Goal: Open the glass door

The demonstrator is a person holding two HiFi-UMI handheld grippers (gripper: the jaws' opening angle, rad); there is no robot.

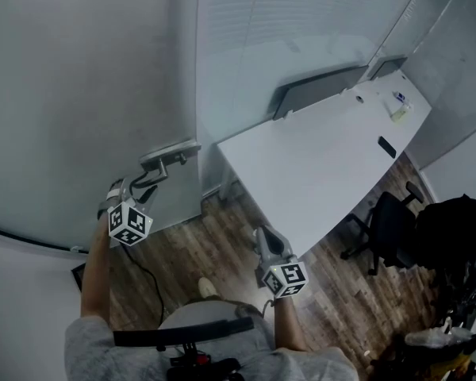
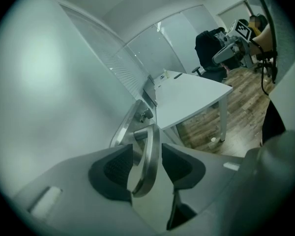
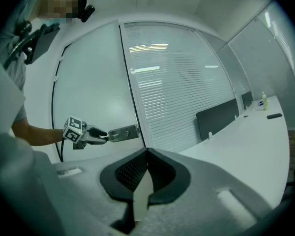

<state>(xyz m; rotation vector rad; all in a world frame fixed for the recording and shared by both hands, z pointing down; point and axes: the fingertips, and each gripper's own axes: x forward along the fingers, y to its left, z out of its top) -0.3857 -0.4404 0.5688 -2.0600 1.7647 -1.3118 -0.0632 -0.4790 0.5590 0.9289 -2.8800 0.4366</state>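
The frosted glass door (image 1: 87, 94) fills the left of the head view, with a metal lever handle (image 1: 170, 155) on its right edge. My left gripper (image 1: 147, 182) reaches up to that handle. In the left gripper view its jaws stand open on either side of the curved steel lever (image 2: 150, 154), with a gap showing at both pads (image 2: 115, 168). My right gripper (image 1: 266, 240) hangs lower, away from the door, and its jaws (image 3: 147, 154) are shut with nothing between them. The right gripper view shows the left gripper (image 3: 96, 135) at the handle plate (image 3: 123, 133).
A long white table (image 1: 325, 157) stands right of the door along a blind-covered glass wall (image 1: 301, 22). A black office chair (image 1: 389, 228) and a black bag (image 1: 456, 225) sit at the right. Wood floor (image 1: 198, 252) lies below.
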